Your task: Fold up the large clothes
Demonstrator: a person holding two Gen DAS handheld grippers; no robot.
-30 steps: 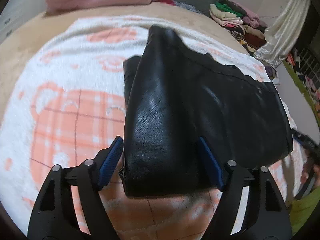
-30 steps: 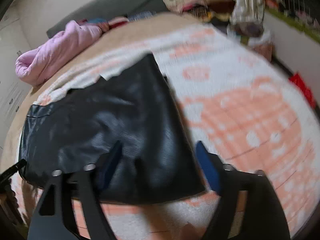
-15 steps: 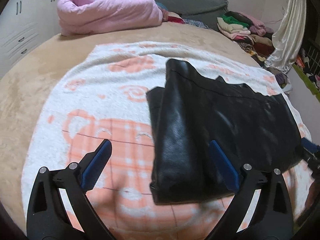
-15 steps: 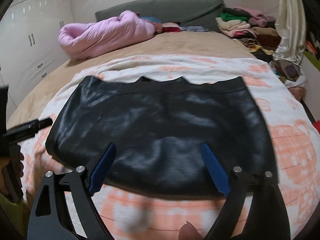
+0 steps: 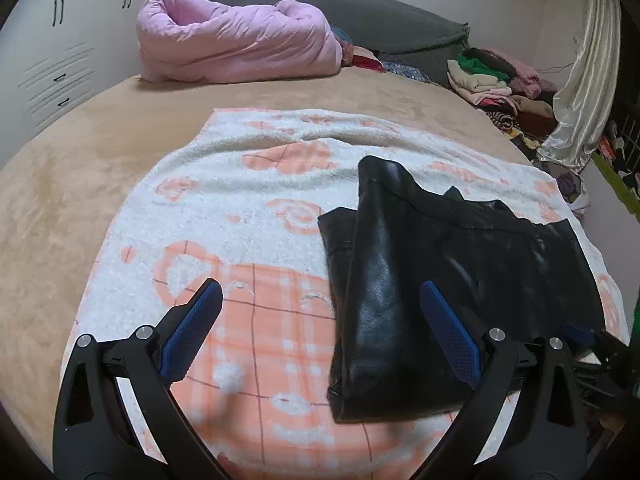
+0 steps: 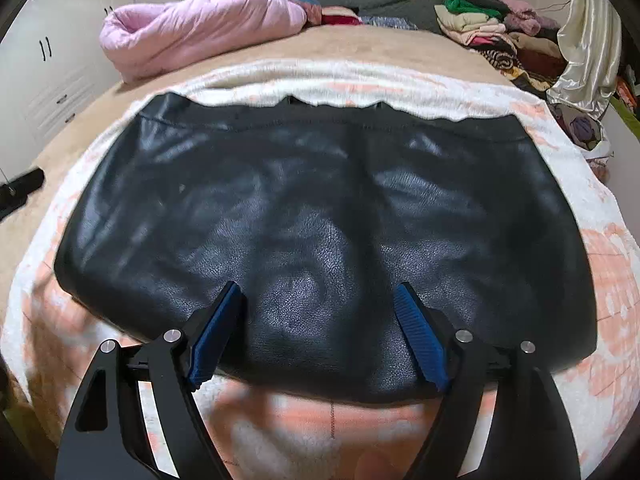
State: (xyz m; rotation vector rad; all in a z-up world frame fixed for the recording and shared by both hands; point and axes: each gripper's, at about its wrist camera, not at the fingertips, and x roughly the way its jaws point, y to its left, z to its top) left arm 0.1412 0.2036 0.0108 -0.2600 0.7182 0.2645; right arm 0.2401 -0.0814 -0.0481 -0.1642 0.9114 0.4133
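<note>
Since a second ago the left claw (image 5: 320, 320) has let go of the black leather garment (image 5: 440, 280), its jaws having opened wide as it backed up and off. The right claw (image 6: 320, 320) has swung over the garment's near edge, jaws closing but still empty. Folded, apparently in half, the garment lies flat on the peach-patterned blanket (image 5: 240, 208) on the bed, so probably one more fold is left.

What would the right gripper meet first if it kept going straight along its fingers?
Most likely the black leather garment: the right gripper points down at its near edge, jaws open and closing, nothing between them. How far above it sits is unclear.
</note>
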